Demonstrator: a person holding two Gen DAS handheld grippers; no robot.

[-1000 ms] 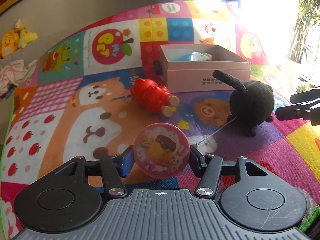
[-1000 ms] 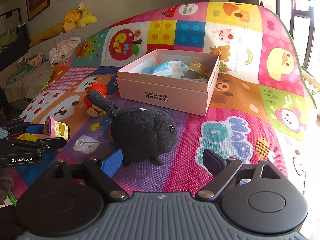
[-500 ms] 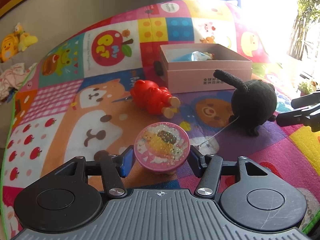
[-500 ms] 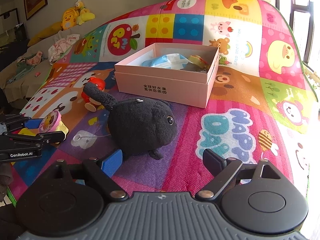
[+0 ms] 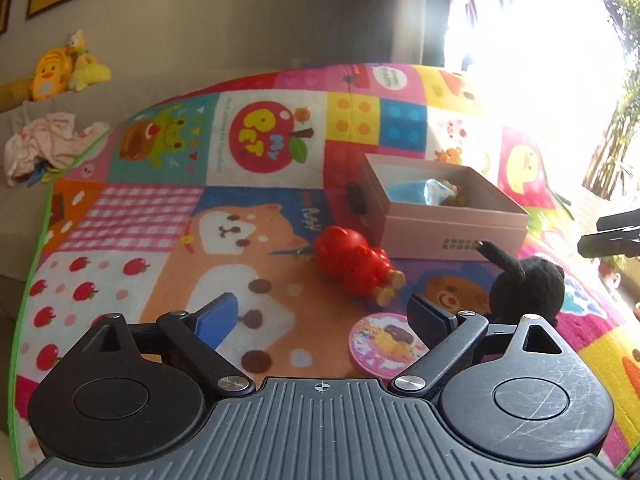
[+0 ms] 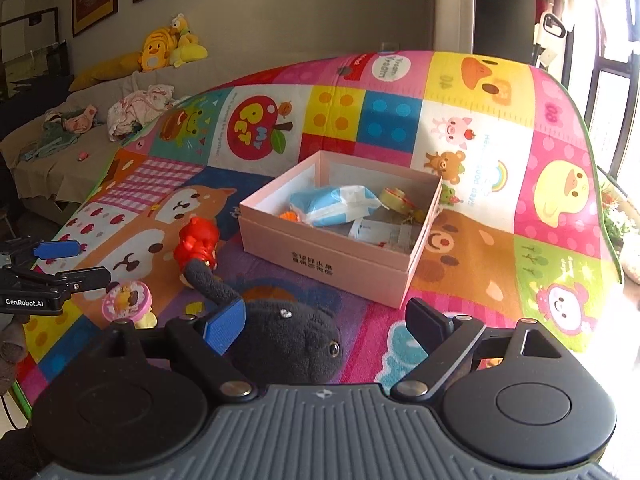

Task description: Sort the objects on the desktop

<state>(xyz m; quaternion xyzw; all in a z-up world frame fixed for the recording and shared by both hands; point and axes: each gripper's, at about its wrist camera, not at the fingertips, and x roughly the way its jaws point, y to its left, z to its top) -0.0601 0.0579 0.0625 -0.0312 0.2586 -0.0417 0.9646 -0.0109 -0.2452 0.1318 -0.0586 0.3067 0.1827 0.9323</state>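
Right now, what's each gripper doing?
Left gripper: open, jaws just opened; pink disc toy lies free on the mat.
Right gripper: open, holding nothing.

black plush cat (image 6: 288, 340): lower body hidden behind the right gripper's housing
pink round toy (image 5: 384, 346): near edge covered by a left finger
box print (image 6: 312, 268): too small to read
window (image 5: 540, 20): blown out; nothing discernible

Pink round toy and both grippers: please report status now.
Left gripper open, jaws just opened. Pink round toy on mat, released. Right gripper open over black plush. Box path unobstructed.
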